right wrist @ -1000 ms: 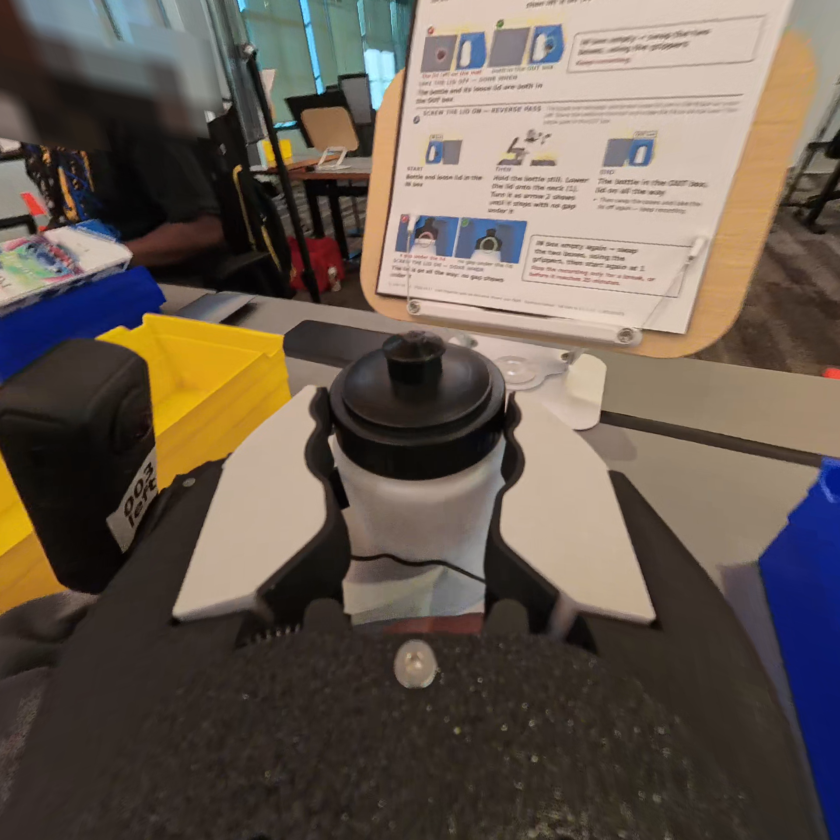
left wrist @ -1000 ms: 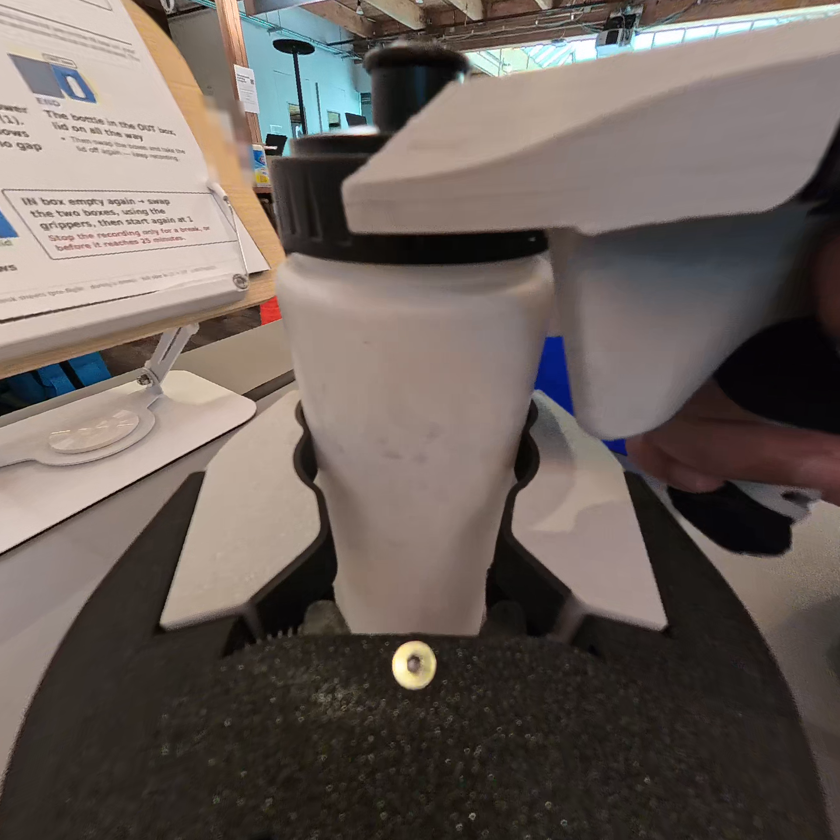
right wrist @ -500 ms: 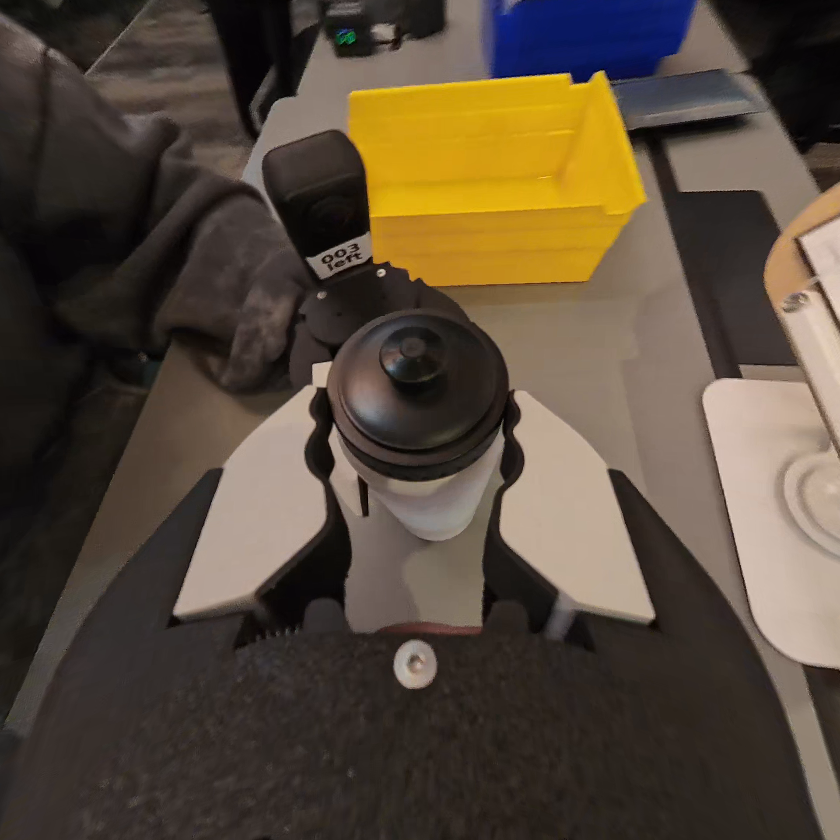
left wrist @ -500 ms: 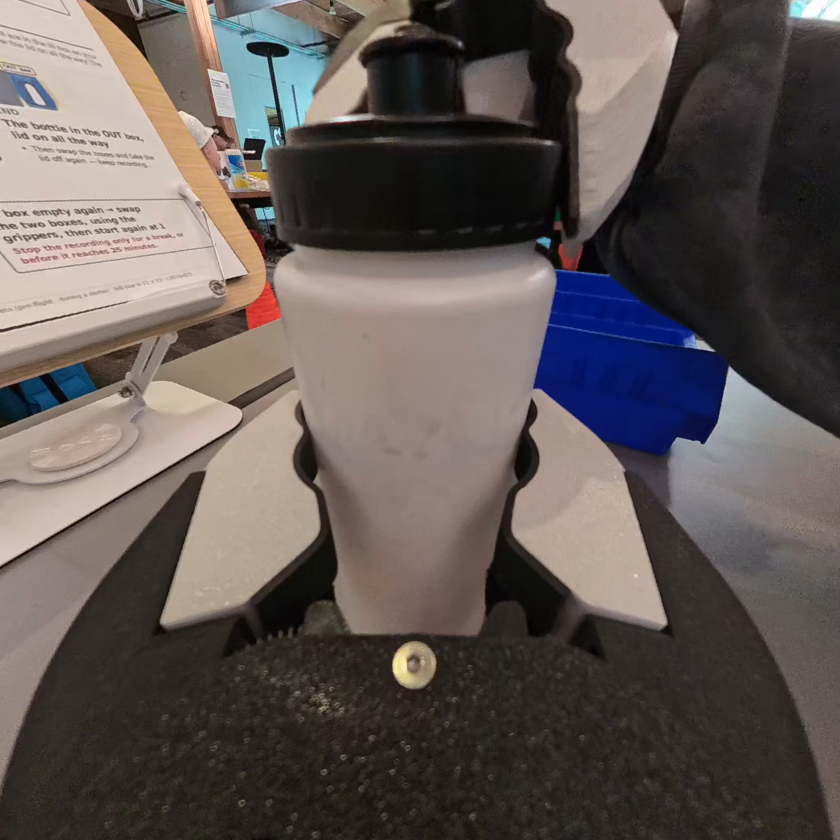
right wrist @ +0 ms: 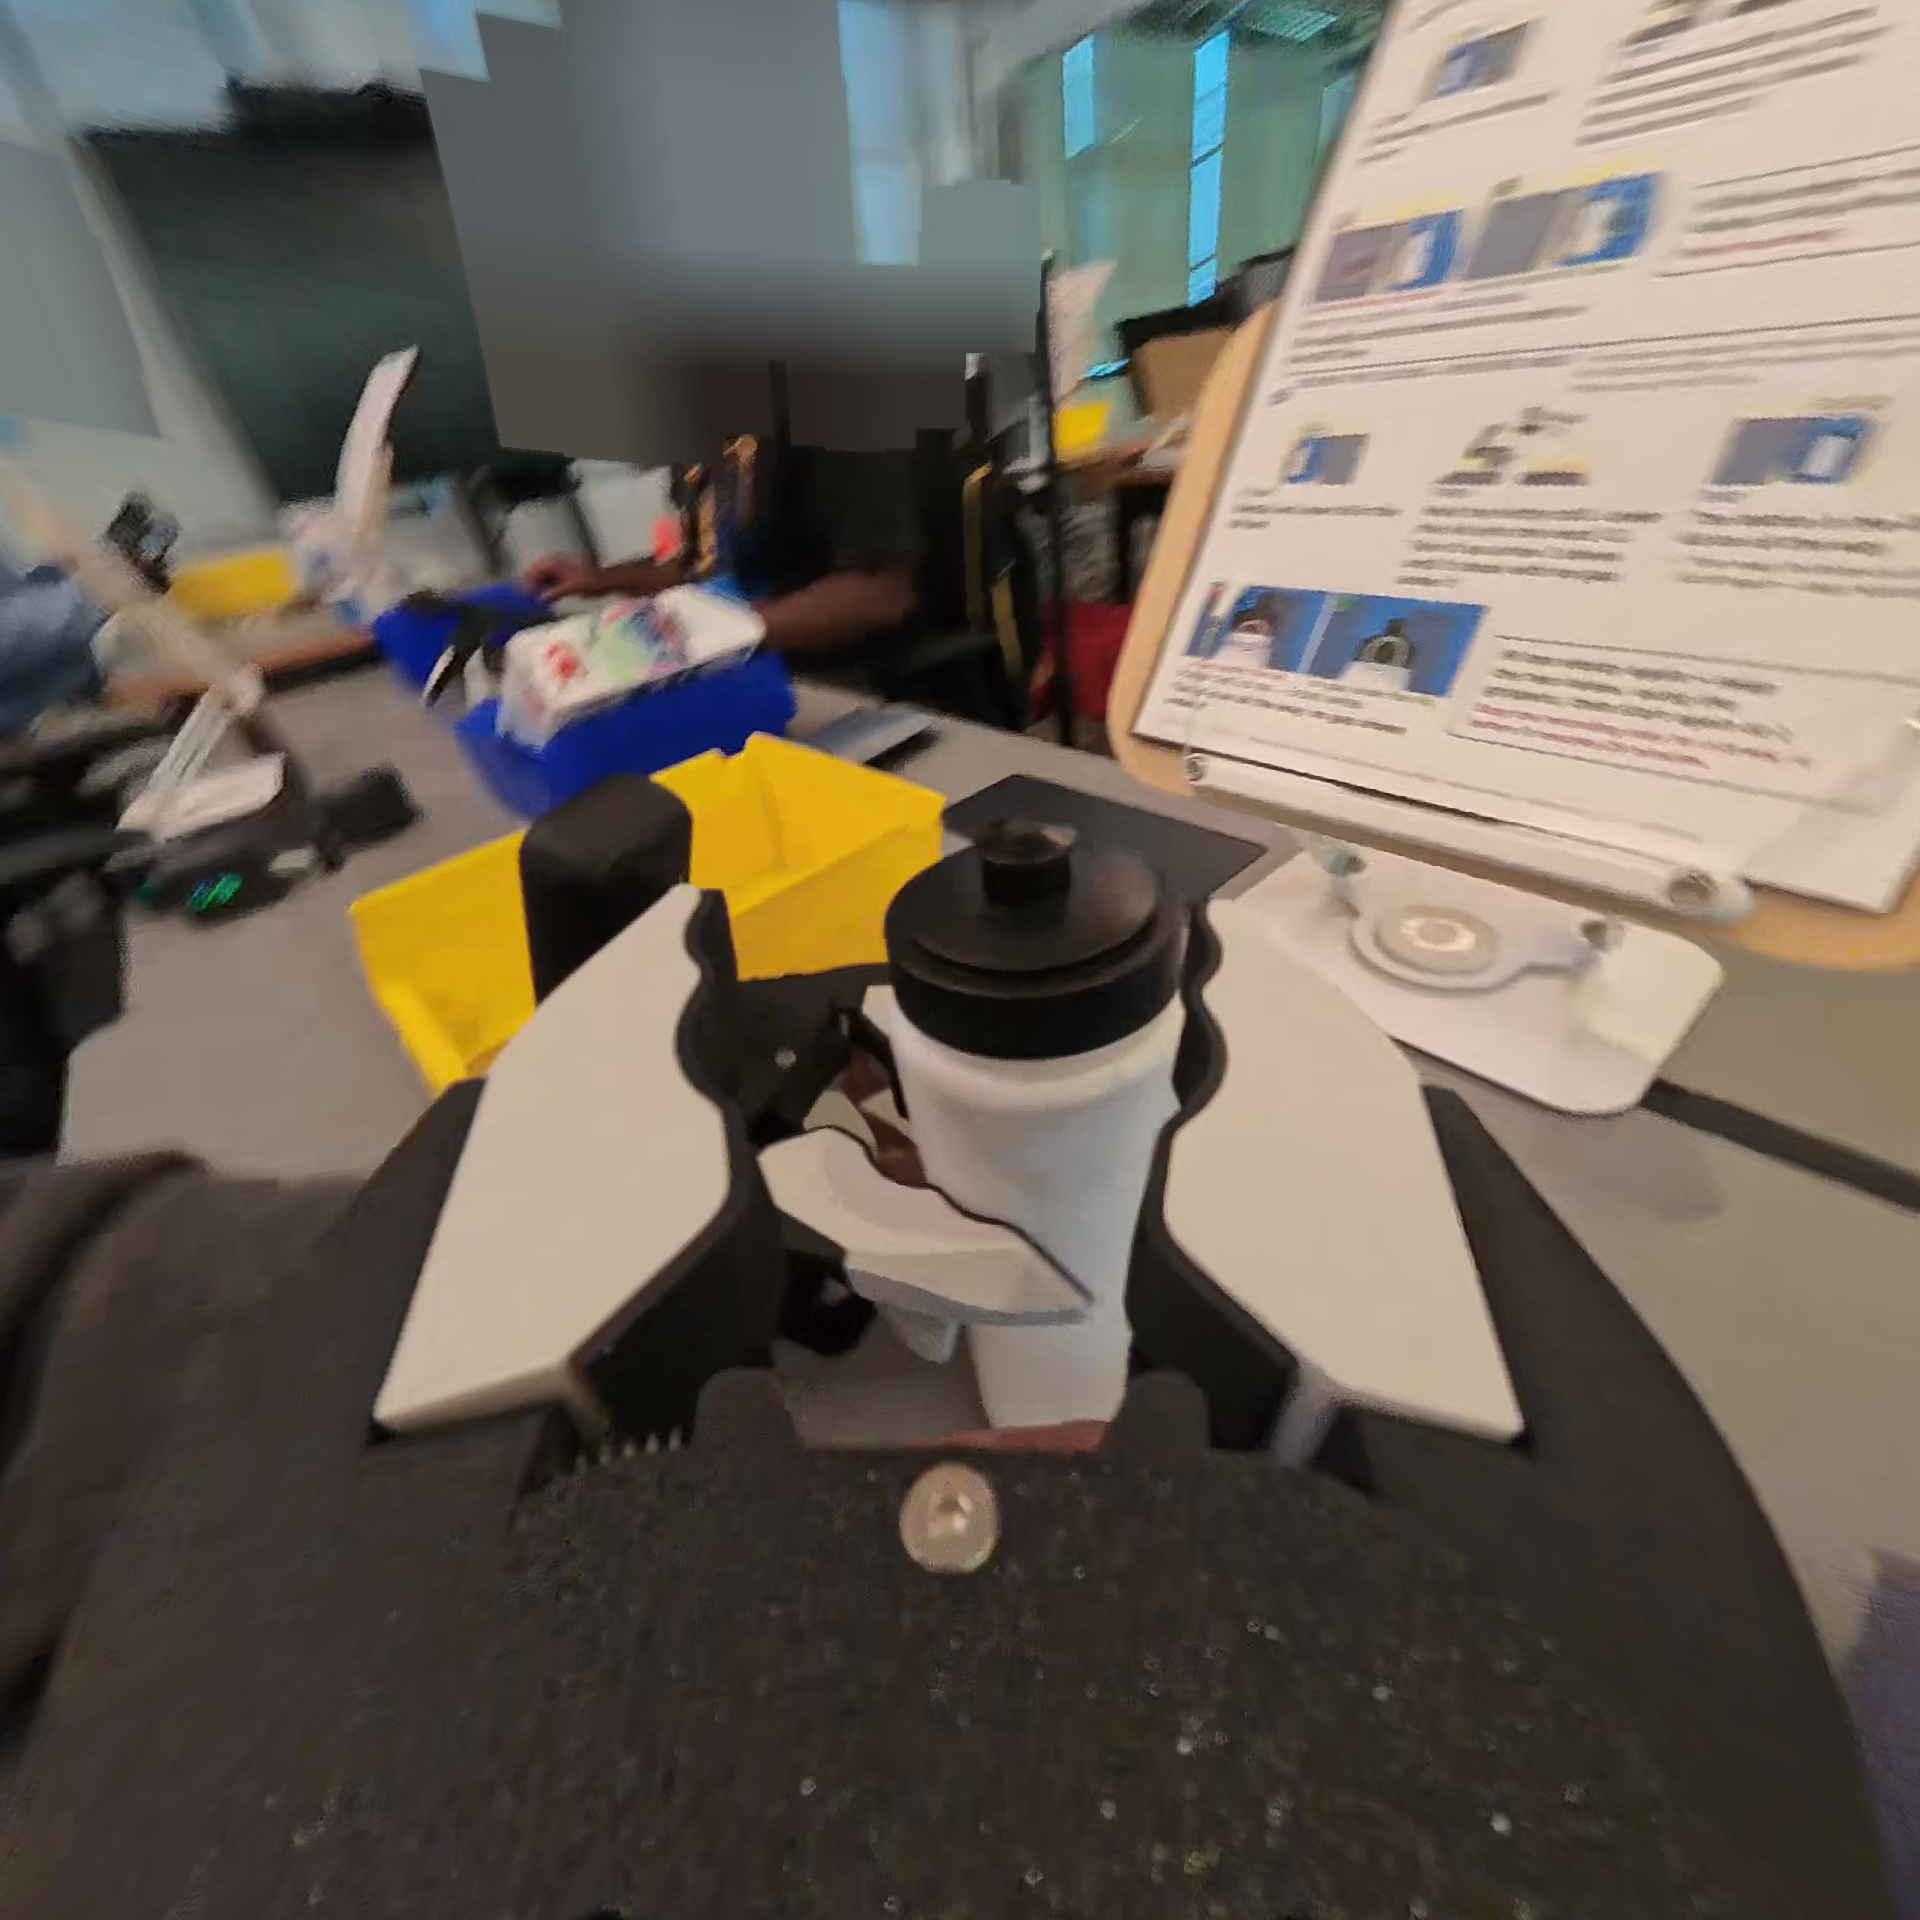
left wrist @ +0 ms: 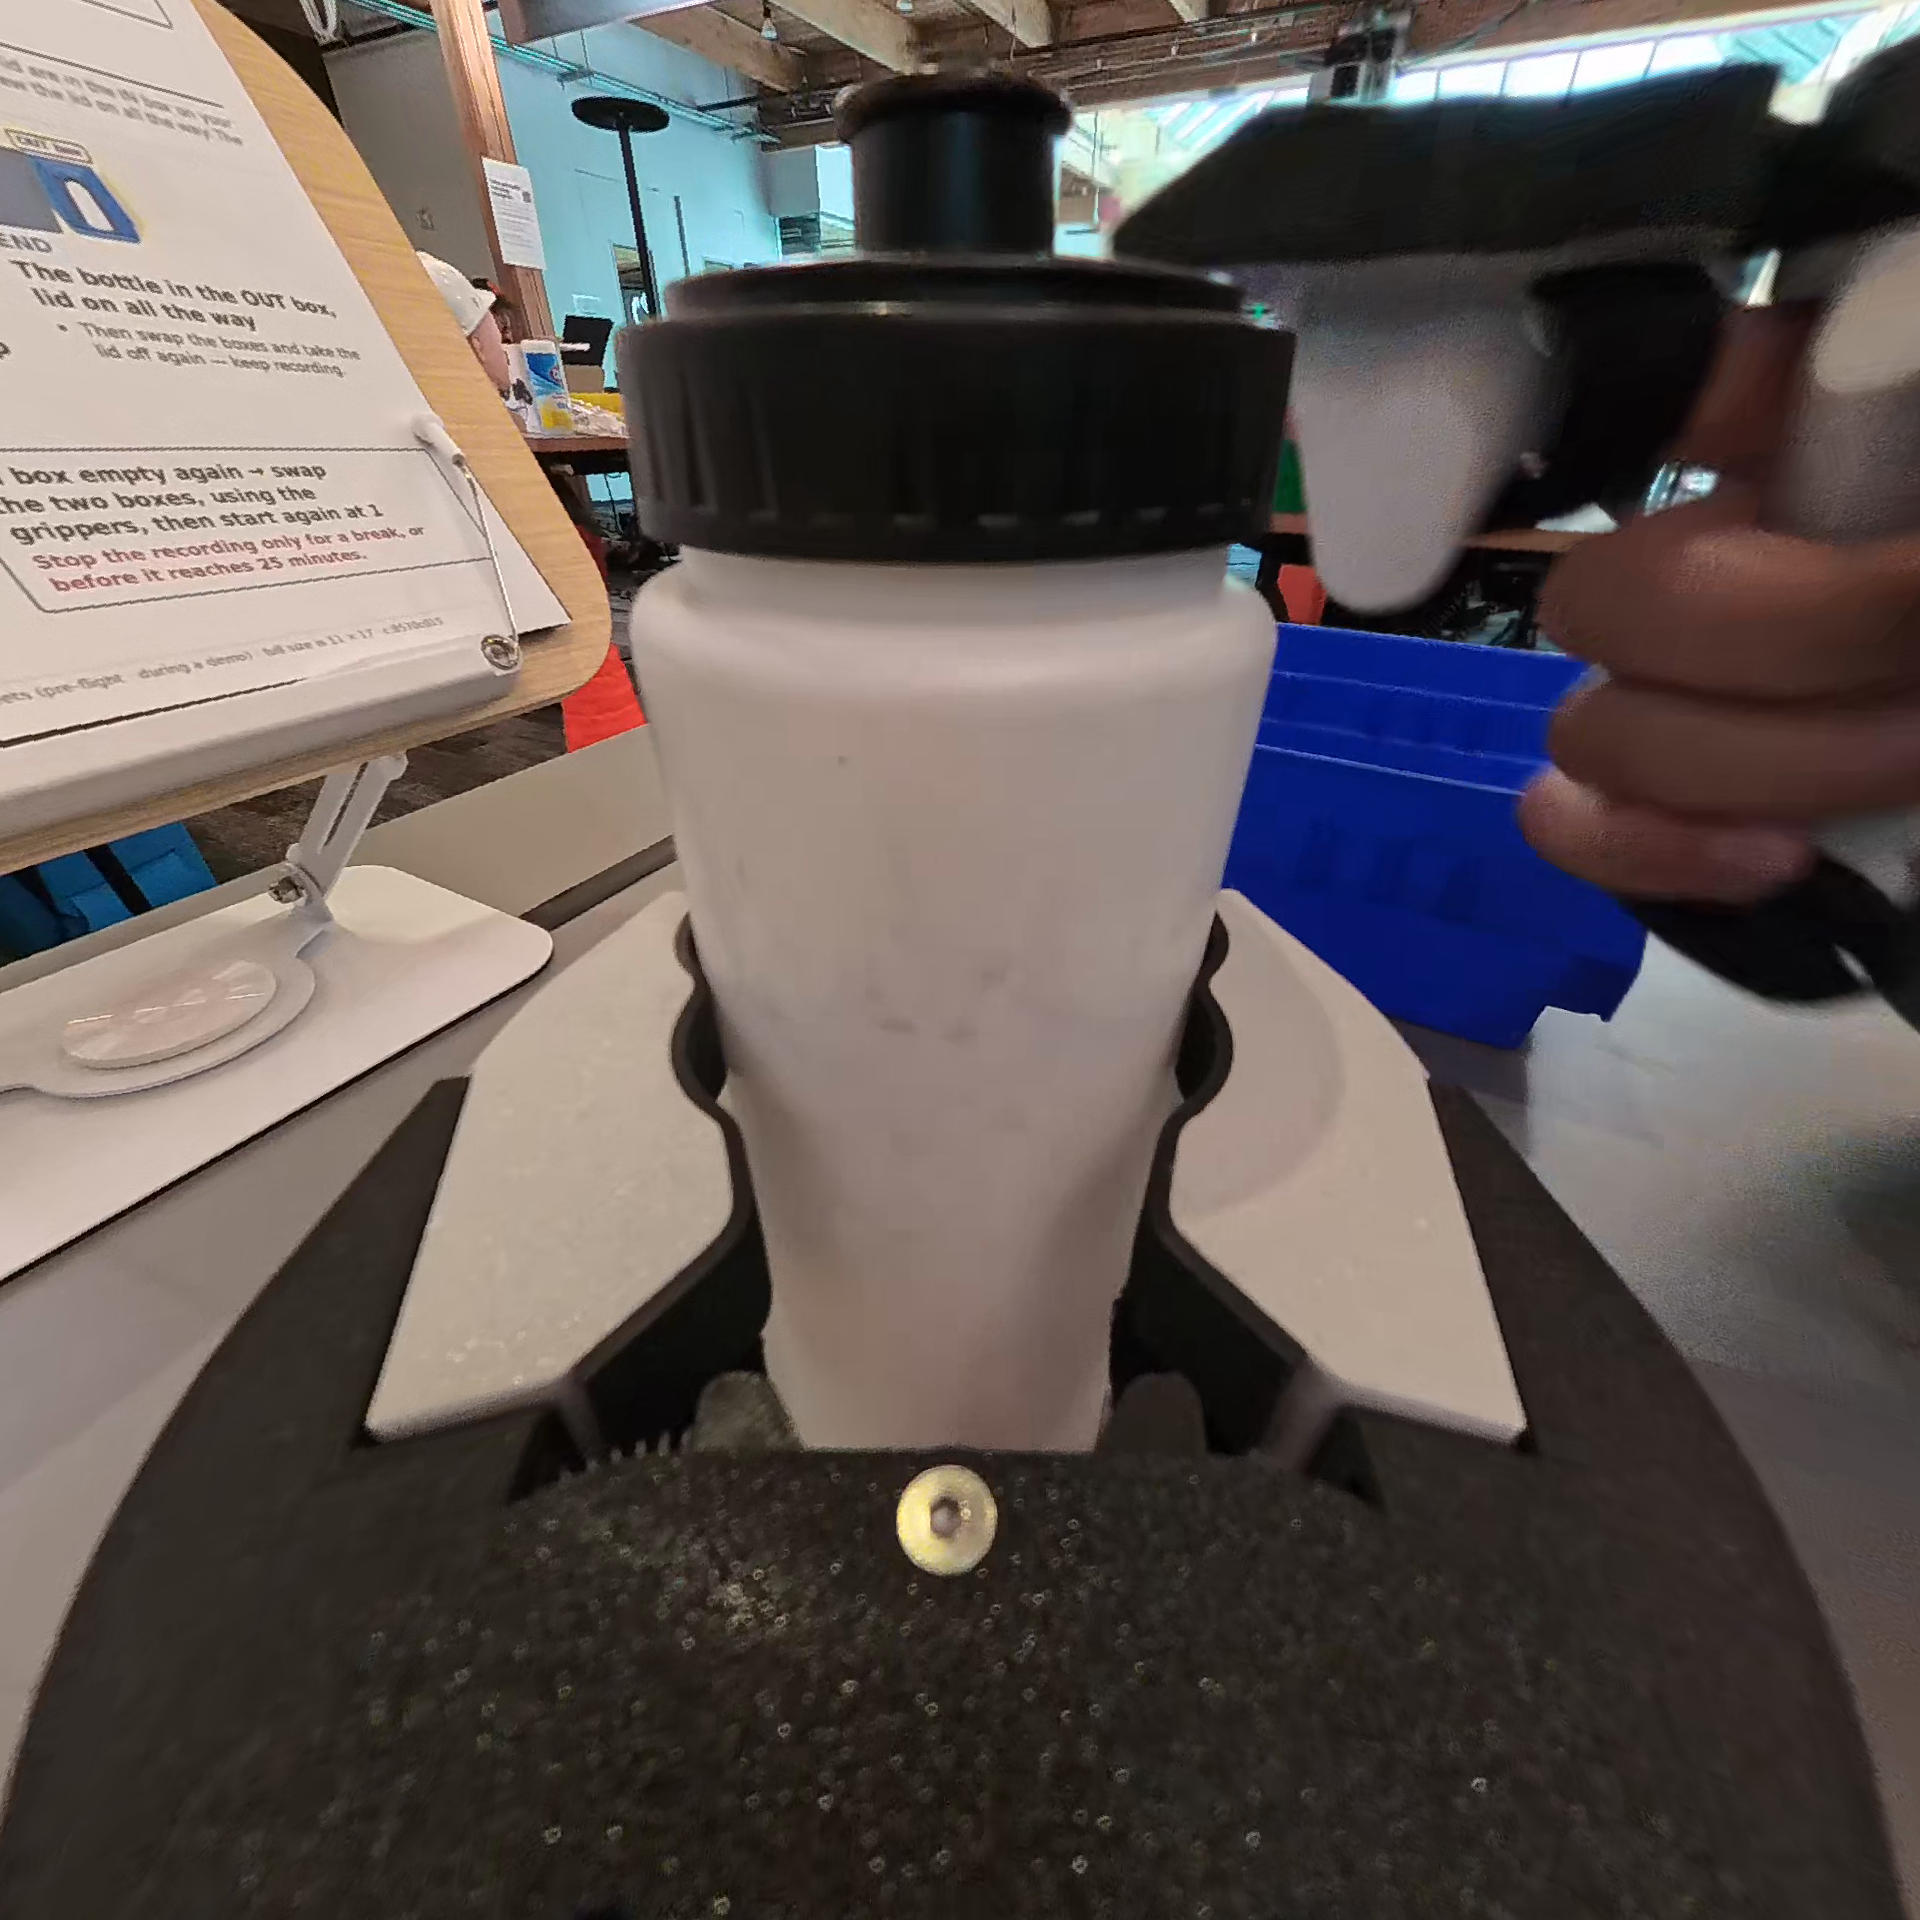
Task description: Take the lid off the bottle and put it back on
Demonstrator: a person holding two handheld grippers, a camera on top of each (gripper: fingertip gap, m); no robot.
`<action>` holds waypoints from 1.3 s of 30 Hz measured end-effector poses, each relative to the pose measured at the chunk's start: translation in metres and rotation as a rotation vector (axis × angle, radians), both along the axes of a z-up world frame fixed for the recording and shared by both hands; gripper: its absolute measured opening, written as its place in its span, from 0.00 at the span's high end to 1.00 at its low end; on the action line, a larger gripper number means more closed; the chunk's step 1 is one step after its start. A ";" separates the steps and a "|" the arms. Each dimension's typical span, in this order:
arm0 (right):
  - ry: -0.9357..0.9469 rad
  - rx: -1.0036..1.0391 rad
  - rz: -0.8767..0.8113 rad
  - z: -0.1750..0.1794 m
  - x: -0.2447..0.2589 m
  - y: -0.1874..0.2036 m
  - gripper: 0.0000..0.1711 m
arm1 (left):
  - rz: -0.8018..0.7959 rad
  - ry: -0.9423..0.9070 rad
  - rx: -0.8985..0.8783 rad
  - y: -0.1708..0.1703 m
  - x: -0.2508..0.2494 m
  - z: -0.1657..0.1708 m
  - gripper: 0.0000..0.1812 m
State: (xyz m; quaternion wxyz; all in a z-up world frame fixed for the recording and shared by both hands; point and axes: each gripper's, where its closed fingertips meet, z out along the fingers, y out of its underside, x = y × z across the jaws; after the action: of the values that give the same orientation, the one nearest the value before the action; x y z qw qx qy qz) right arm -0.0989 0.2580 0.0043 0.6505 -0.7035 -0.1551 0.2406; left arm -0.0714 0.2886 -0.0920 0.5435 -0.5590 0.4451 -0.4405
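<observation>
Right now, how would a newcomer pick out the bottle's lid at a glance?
Start at the tilted wooden board with the instruction sheet on the grey table. In front of it stands a white bottle, held low by the left hand-held gripper. The lid is its ribbed black cap with a raised spout, the bottle's only dark part.

the bottle (left wrist: 951, 935) base is hidden inside the left claw (left wrist: 951, 1091); the instruction sheet (right wrist: 1590, 416) is blurred.

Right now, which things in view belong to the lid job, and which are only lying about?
For the job:
white bottle
black lid
left gripper, shut on the bottle
right gripper, open beside the lid

Lying about:
yellow bin
blue bin
instruction sheet on its stand
</observation>
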 end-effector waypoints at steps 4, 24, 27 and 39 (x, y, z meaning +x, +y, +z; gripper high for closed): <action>-0.023 0.038 -0.283 -0.019 -0.004 0.007 0.55 | 0.010 0.002 -0.001 0.000 -0.001 0.000 0.52; -0.433 -0.227 0.917 -0.039 -0.006 0.026 0.58 | 0.002 0.004 0.006 0.000 0.000 -0.001 0.52; -0.460 -0.259 0.899 -0.038 -0.005 0.025 0.58 | -0.003 0.006 0.009 -0.001 0.001 -0.001 0.52; -0.072 -0.018 -0.230 -0.023 0.007 0.000 0.51 | 0.003 0.002 0.003 -0.001 0.001 -0.001 0.52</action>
State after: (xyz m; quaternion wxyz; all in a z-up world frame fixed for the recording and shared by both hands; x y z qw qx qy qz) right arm -0.0916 0.2576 -0.0182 0.6614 -0.7307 -0.0942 0.1404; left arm -0.0706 0.2880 -0.0933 0.5446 -0.5593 0.4452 -0.4387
